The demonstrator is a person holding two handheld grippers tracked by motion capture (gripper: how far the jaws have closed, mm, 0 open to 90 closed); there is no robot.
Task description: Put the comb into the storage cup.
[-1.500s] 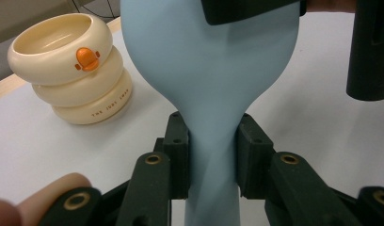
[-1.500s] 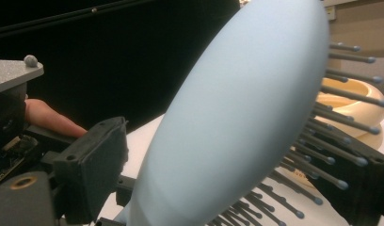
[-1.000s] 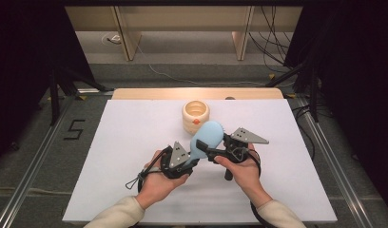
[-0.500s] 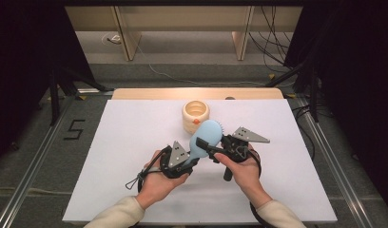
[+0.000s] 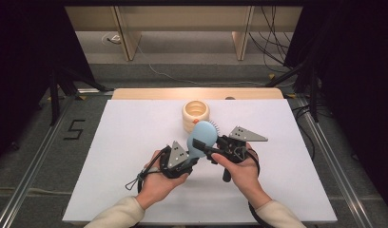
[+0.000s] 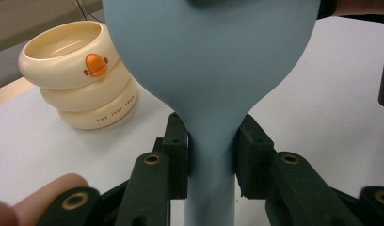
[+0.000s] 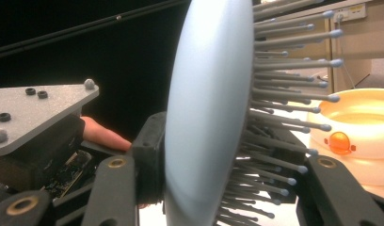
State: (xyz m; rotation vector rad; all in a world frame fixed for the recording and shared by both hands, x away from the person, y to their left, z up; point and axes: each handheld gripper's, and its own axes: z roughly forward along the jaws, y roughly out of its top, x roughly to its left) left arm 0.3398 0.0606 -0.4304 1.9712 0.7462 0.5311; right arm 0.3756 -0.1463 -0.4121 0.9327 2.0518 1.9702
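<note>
The left gripper holds the thin handle of the light blue plastic hairbrush tight between its two black jaws, above the middle of the white table. The right gripper has just been closing its jaws, and now they squeeze the brush's round head from both sides. Both grippers grip the brush now, so it can probably be passed over or dropped into the cream ringed plastic cup with an orange duck near the far edge.
</note>
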